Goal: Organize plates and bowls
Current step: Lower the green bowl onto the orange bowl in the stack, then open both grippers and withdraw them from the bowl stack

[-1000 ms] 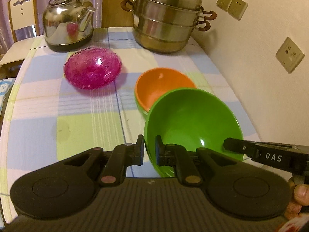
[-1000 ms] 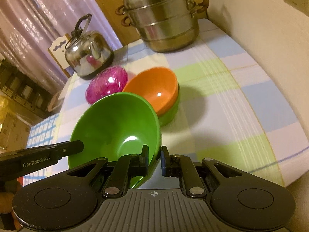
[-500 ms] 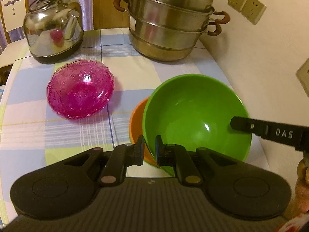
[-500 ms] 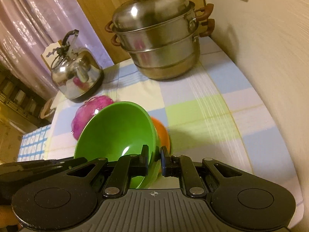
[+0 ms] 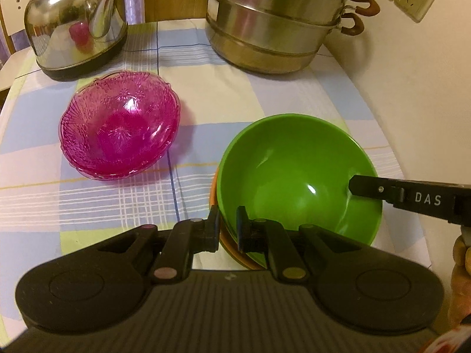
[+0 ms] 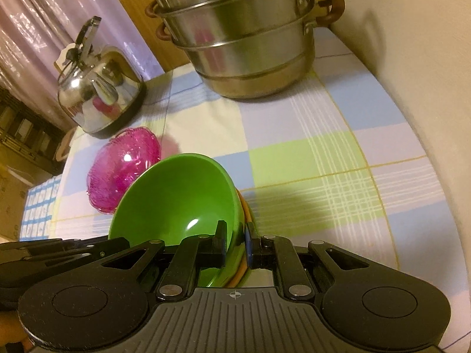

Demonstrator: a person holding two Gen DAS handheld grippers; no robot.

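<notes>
Near the tabletop's wall-side edge, left gripper and right gripper each clamp the green bowl's rim, nesting it level into the orange bowl.

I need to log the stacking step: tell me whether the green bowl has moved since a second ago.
Yes. The green bowl, gripped by both grippers, has travelled away from the camera toward the steamer pot and now sits over the orange bowl.
</notes>
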